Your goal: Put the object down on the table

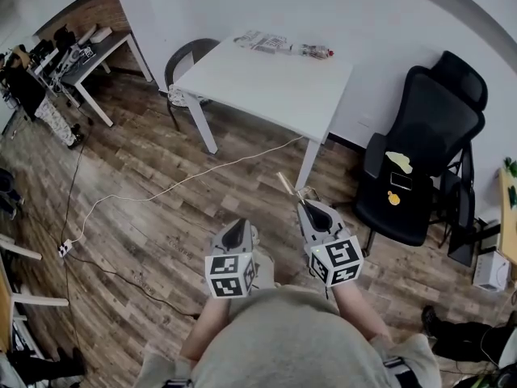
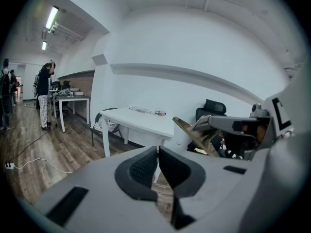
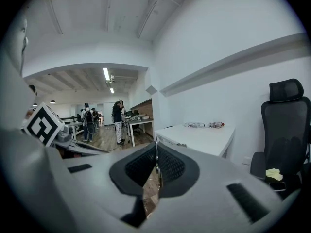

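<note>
Claw on right, tight on strip

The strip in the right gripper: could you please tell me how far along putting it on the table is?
Done: the right gripper is shut on the strip. In hand: it is held above the floor, short of the table. Left: reach the table, lay the strip down, open the jaws. The left gripper is shut and empty.

Most of the white rectangular table is left bare; only its far edge is taken by crumpled clear plastic packaging. Its right side is flanked by a black office chair.
</note>
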Tool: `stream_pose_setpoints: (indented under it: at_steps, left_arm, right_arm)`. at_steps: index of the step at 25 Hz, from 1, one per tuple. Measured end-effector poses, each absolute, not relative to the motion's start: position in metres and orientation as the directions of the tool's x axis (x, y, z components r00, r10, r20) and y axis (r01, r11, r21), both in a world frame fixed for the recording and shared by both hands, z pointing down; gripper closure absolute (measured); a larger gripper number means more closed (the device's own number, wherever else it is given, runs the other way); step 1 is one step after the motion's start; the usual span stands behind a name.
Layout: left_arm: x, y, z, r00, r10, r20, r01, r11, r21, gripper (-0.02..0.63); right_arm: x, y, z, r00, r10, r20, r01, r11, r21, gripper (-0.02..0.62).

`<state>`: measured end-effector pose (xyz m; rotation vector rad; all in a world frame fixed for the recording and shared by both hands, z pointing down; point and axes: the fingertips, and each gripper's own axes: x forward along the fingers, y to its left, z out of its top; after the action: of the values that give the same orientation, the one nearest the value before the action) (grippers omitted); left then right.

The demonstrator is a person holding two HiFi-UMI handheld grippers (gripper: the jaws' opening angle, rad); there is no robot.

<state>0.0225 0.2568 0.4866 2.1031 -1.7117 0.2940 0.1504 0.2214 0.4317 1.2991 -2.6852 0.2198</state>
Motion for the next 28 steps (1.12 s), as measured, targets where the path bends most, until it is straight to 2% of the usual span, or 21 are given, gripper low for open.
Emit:
stream_pose_setpoints:
  at_steps: [10,28]
  left_arm:
    - [-0.001,0.186,0.501,0.211,-0.875,0.435,-0.971,-0.138,0.195,0.591]
    - [-0.069,0.020,0.479,0.235,-0.870,0.434,-0.969,-0.173,0.178,0.591]
  right_arm:
    - [0.129,0.148,0.438,-0.622,-0.753,0.215,-0.779,0.623,-0.068,0.586]
    - [0.061,-0.015,0.416,-0.608,-0.766,0.209,-0.790,0.610,-0.059,0.586]
